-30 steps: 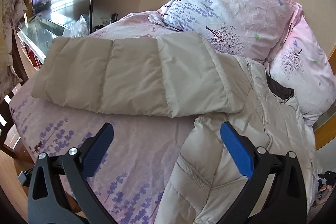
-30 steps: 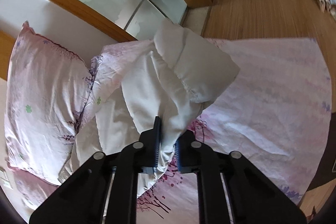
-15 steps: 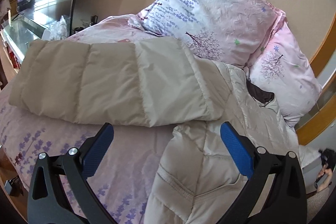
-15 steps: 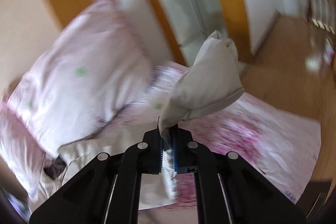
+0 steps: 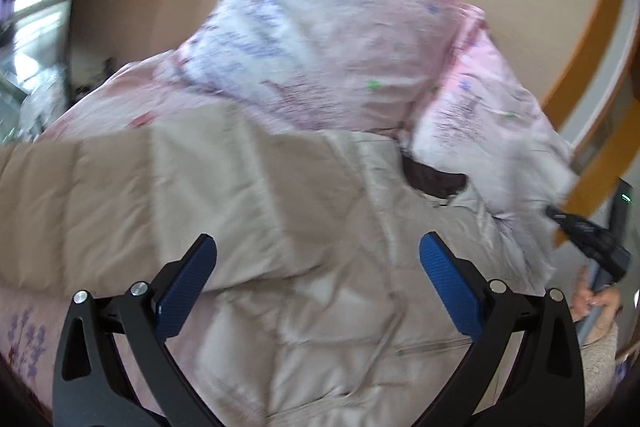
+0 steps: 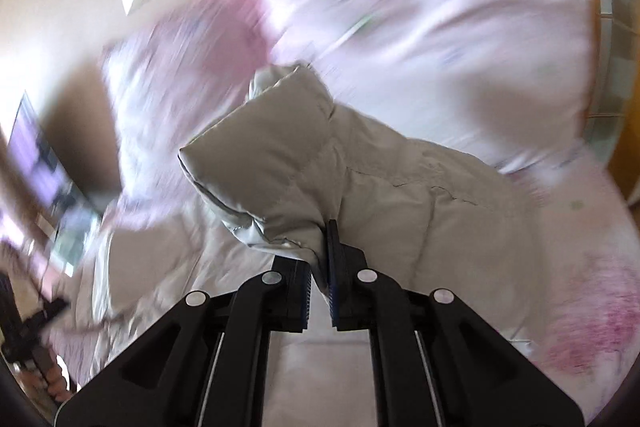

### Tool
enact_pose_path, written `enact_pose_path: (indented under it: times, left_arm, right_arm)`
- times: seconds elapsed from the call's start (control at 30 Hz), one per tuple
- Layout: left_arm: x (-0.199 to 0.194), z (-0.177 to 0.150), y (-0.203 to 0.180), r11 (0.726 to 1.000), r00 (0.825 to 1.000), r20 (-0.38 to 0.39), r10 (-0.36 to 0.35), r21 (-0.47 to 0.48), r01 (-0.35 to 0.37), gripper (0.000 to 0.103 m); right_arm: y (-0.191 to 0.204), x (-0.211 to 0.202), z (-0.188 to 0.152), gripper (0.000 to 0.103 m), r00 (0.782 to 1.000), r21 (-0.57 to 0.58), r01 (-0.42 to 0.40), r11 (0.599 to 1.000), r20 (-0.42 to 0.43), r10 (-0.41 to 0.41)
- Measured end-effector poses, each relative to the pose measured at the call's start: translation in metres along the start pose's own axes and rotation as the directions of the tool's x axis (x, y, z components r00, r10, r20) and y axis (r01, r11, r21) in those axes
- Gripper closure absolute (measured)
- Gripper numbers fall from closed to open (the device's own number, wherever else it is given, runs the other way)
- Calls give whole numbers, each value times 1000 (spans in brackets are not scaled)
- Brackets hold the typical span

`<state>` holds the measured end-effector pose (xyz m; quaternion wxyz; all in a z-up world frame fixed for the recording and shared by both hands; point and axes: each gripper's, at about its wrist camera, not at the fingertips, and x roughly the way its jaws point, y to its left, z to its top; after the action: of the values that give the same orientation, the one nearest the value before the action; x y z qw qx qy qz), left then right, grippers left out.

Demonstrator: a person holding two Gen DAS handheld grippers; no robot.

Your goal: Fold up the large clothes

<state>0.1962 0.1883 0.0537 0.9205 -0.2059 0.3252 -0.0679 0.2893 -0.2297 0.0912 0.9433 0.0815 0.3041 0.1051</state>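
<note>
A beige puffer jacket (image 5: 320, 267) lies on the bed, collar toward the pillows. One sleeve (image 5: 120, 195) stretches out flat to the left. My left gripper (image 5: 316, 267) is open and empty, hovering over the jacket's body. My right gripper (image 6: 319, 267) is shut on the cuff end of the other sleeve (image 6: 280, 163) and holds it lifted above the jacket's body (image 6: 440, 211). The right gripper also shows at the right edge of the left wrist view (image 5: 588, 239). Both views are blurred by motion.
Two pink floral pillows (image 5: 320, 27) (image 5: 488, 123) lean on the beige wall at the head of the bed. The pink floral sheet (image 5: 24, 327) shows at lower left. A glass-topped stand (image 5: 24, 87) is at far left, a wooden frame (image 5: 592, 39) at right.
My right gripper has swung the held sleeve up and across from the bed's far side toward the jacket's body. My left gripper has moved forward from the sheet to above the jacket.
</note>
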Motion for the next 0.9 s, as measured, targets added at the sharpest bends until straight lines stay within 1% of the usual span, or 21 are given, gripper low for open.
enact_pose_path:
  times: [0.07,0.1,0.17,0.2,0.27,0.3,0.33,0.37,0.4,0.43,0.5,0.57,0.63,0.67,0.7,0.73,0.77,0.8,0.83,0.87,0.9]
  left_arm:
    - [7,2,-14,999,1000,7,-30,27,30,2]
    - [15,4,-21,999,999,-19,-42,31,43,2]
    - [34,7,-32,997,994,-92,-65,24,67,2]
    - [41,7,-36,997,991,-119,-66,19,68,2]
    - [57,8,-43,997,984,-162,-80,7,82,2]
    - [66,7,-47,995,977,-186,-99,-4,101,2]
    - [73,6,-51,993,972,-206,-114,-9,115,2]
    - [80,4,-55,991,965,-230,-130,-17,130,2]
    - [90,4,-61,989,954,-259,-149,-26,147,2]
    - [96,3,-66,987,947,-279,-160,-34,156,2]
    - [112,1,-77,982,929,-318,-191,-63,180,3]
    - [124,0,-86,977,914,-345,-214,-80,199,5]
    - [139,-4,-96,975,896,-382,-224,-94,203,18]
    - [146,-6,-100,974,887,-401,-228,-103,203,22]
    - [155,-9,-102,972,874,-426,-233,-121,200,30]
    - [162,-12,-104,970,863,-445,-240,-137,200,36]
    - [168,-14,-106,968,852,-461,-250,-152,201,38]
    - [175,-17,-107,965,841,-475,-257,-167,200,44]
    - [180,-20,-109,965,837,-483,-257,-171,197,50]
    - [184,-22,-110,965,834,-487,-259,-175,197,54]
    - [188,-23,-111,965,831,-494,-256,-179,191,62]
  right_arm:
    - [25,28,-17,96,996,-60,-6,998,-87,1]
    - [38,45,-28,95,990,-89,-8,996,-144,-4]
    - [55,70,-46,90,970,-137,-2,991,-243,-32]
    - [65,82,-57,89,954,-183,18,983,-291,-71]
    - [77,88,-71,85,943,-267,50,962,-306,-134]
    - [82,87,-75,80,940,-314,69,947,-297,-167]
    - [84,83,-77,63,941,-335,75,939,-289,-178]
    - [82,75,-77,51,942,-340,78,937,-283,-181]
    - [79,64,-76,27,950,-324,70,944,-267,-163]
    - [75,54,-75,16,958,-306,60,950,-250,-141]
    - [63,35,-67,16,970,-274,58,960,-213,-119]
    - [44,13,-61,16,978,-204,61,977,-182,-99]
    - [24,1,-54,16,983,-124,69,990,-161,-89]
    - [13,-4,-49,16,985,-82,72,994,-152,-83]
    - [-2,-13,-46,16,988,-22,75,997,-136,-78]
    - [-11,-15,-43,16,989,6,80,997,-127,-79]
    - [-21,-19,-41,16,990,34,89,995,-114,-85]
    - [-31,-24,-38,16,990,64,106,992,-98,-99]
    - [-38,-27,-36,16,990,84,119,989,-87,-111]
    - [-45,-30,-35,16,989,102,130,986,-78,-122]
    - [-52,-33,-34,15,989,124,139,982,-70,-131]
